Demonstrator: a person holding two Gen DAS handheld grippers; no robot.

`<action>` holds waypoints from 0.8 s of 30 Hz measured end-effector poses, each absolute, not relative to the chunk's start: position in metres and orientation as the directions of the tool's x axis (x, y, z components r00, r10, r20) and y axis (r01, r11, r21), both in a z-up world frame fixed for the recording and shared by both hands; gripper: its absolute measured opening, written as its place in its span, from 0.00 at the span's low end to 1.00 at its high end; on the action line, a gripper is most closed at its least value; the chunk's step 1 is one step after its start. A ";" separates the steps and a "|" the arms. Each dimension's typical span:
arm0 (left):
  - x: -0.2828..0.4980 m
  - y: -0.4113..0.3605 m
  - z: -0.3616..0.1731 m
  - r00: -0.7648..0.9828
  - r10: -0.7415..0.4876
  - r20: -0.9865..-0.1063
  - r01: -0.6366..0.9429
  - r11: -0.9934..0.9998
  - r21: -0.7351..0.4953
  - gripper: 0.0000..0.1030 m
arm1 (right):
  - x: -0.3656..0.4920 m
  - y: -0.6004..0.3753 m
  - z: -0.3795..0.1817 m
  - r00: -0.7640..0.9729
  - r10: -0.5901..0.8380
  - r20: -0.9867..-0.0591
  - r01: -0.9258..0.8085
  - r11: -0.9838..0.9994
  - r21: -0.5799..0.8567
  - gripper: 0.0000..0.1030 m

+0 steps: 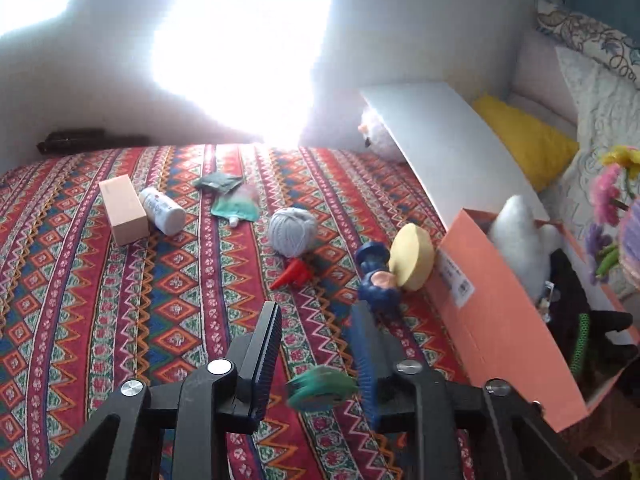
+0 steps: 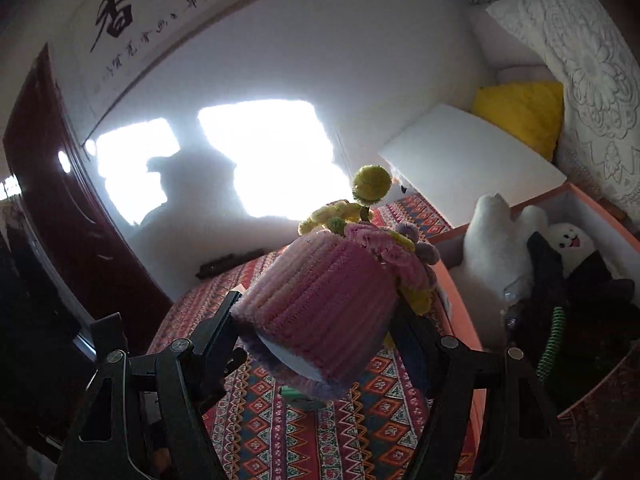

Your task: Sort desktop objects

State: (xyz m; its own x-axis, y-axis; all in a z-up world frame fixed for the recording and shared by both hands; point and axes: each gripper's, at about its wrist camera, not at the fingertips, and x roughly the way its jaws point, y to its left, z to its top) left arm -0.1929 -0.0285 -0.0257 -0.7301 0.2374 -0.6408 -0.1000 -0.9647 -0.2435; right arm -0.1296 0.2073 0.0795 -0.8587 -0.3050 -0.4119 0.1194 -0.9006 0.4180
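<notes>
Where green toy (image 1: 320,387) lies between left claw (image 1: 316,312) fingers, blue figurine (image 1: 377,280) just ahead.

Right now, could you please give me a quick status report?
Right tongs shut on pink flower pot, held above the cloth. Left tongs open, empty, over green clip. Orange box alongside.

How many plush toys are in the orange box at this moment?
2 visible: a plain white plush at the orange box's near-left end, and a white-faced plush in black beside it. Others may be hidden underneath.
</notes>
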 end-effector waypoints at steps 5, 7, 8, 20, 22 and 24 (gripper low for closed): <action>-0.191 -0.024 -0.055 -0.666 0.274 -0.694 -0.120 -0.958 -0.262 0.68 | -0.100 0.242 0.090 -0.878 -0.281 -0.389 0.095 -0.896 0.433 0.72; -0.195 -0.006 -0.078 -0.625 0.275 -0.730 -0.158 -0.961 -0.227 0.69 | -0.093 0.253 0.091 -0.879 -0.279 -0.386 0.088 -0.892 0.444 0.72; -0.198 0.006 -0.088 -0.608 0.266 -0.748 -0.185 -0.964 -0.192 0.69 | -0.093 0.256 0.089 -0.878 -0.282 -0.387 0.086 -0.888 0.451 0.72; -0.264 0.052 -0.171 -0.523 0.228 -0.822 -0.174 -0.972 -0.159 0.84 | -0.128 0.286 0.052 -0.853 -0.296 -0.429 0.050 -0.867 0.497 0.73; -0.273 0.059 -0.172 -0.542 0.203 -0.816 -0.155 -0.978 -0.141 0.84 | -0.134 0.291 0.048 -0.852 -0.290 -0.435 0.043 -0.868 0.494 0.73; -0.281 0.065 -0.173 -0.549 0.184 -0.815 -0.136 -0.982 -0.130 0.84 | -0.138 0.292 0.043 -0.850 -0.287 -0.442 0.041 -0.872 0.487 0.73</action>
State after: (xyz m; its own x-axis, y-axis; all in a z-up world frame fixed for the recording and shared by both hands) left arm -0.2811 0.0647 -0.1728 -0.5487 0.1841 -0.8155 -0.1357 -0.9821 -0.1304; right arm -0.1382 0.2925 0.0432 -0.8497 -0.2871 -0.4422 0.0411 -0.8723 0.4873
